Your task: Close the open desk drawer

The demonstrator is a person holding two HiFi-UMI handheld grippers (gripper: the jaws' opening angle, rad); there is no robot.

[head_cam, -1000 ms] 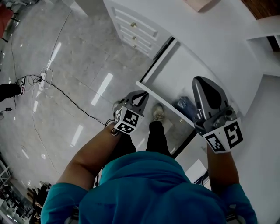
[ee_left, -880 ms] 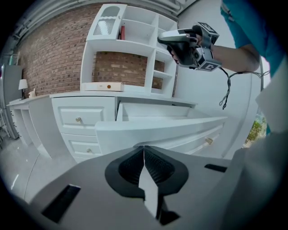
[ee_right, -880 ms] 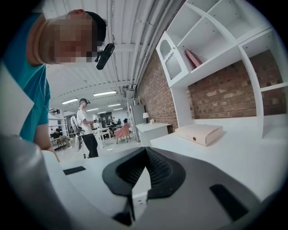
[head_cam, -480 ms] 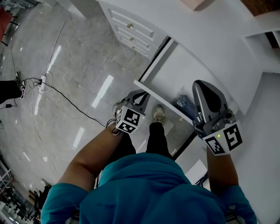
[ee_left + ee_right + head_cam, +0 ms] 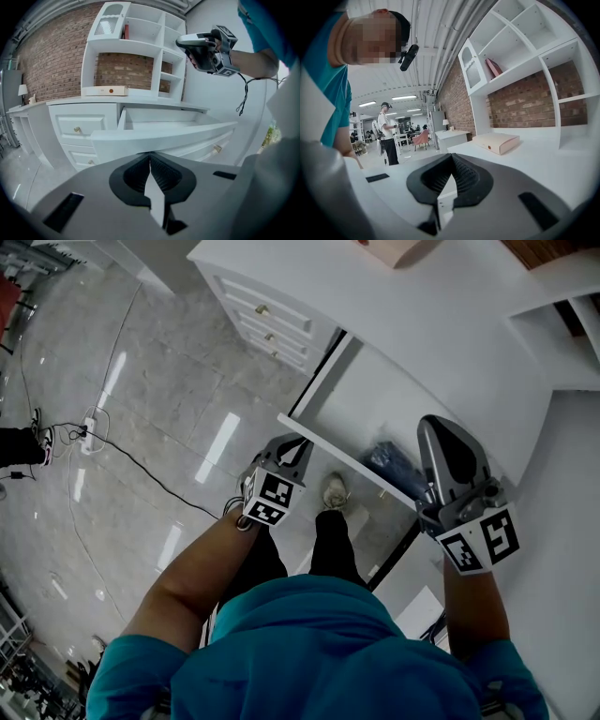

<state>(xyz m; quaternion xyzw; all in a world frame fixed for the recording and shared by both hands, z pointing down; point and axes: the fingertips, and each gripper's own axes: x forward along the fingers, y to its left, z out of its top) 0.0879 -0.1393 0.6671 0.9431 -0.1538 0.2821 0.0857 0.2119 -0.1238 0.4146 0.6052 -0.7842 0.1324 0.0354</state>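
- Polished stone floor [image 5: 159, 381] is being shown round the white desk [image 5: 450, 324], and a power strip [image 5: 92, 418] with a black lead is being left lying on it, well away from the work.
- Behind the desk, a brick wall [image 5: 51, 56] and a white shelf unit [image 5: 140, 28] are being recorded. A flat box [image 5: 496, 142] is being kept on the desk top, and a person [image 5: 386, 133] is being seen standing far back in the room.
- Over the last second, more of the desk is being brought into the head view, with its side drawers [image 5: 267, 320] being carried down and left in the frame. The drawer [image 5: 347, 457] is being left as far out as before.
- The left gripper [image 5: 298, 448] is being held with its jaws pressed together on nothing. Its tip is being kept at the drawer front, near that front's left corner. Contact cannot be confirmed.
- The right gripper [image 5: 441, 432] is likewise being held closed and empty, raised above the desk top and well clear of the drawer.
- Judgement: the closing itself is not yet being carried out. Only the approach is being settled, and a push on the front with the left gripper is probably being set up.
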